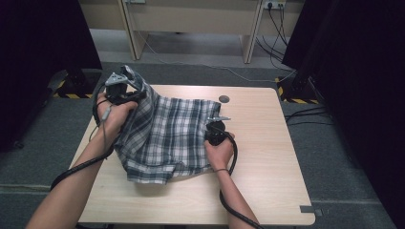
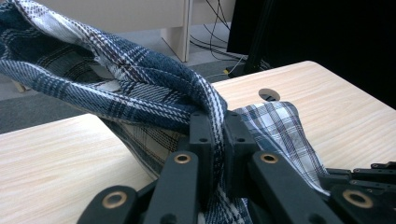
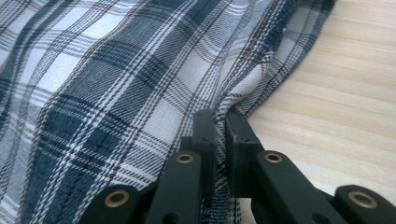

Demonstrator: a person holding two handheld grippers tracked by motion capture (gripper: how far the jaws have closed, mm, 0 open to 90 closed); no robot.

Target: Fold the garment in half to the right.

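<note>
Plaid shirt (image 1: 165, 138) lies spread over the middle and left of the wooden surface (image 1: 267, 157), in dark blue and white checks, with one part raised off the wood. My left claw (image 1: 125, 88) is clamped tight on a bunched fold at the garment's far left end and holds it up, so the cloth drapes down from there to the wood; in the left gripper view the fabric (image 2: 140, 88) twists into a thick rope that runs straight between the black jaws. My right claw (image 1: 216, 130) is likewise pinched closed on the shirt's right edge, low against the surface; the right gripper view shows a thin ridge of cloth (image 3: 140, 93) caught between the jaws right where the checks meet bare wood. I read this two-point hold as a way to stretch the garment between the hands, one end lifted and the other pinned, ready for spreading or folding. Which part of the shirt the left claw has, collar or sleeve, I cannot tell from the crumple.

A round cable hole (image 1: 224, 98) sits in the surface just beyond the far right corner of the cloth. Nothing else stands on the wood; dark curtains flank it, and cables trail on the floor behind.
</note>
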